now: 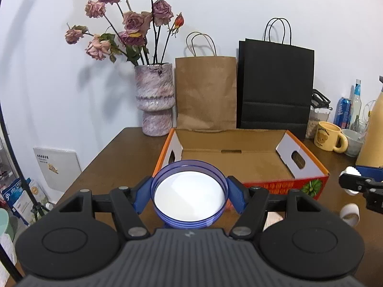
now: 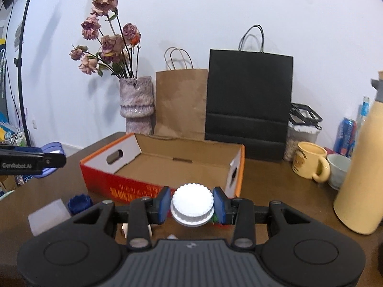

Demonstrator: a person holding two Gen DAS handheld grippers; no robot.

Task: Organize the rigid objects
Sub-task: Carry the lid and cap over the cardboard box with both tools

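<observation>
The blue lid [image 1: 189,195] sits clamped in the left gripper [image 1: 189,196] before the cardboard box [image 1: 239,165]; the right gripper [image 2: 192,205] pinches a white cap [image 2: 192,203] near the box's front edge.

Vase [image 1: 155,100] left of bags [image 1: 205,93]

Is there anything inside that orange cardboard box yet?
No, the orange cardboard box shows only its bare brown floor.

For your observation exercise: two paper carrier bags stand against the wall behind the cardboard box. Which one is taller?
The black bag, right of the brown bag; its top edge and handles reach clearly higher.
</observation>
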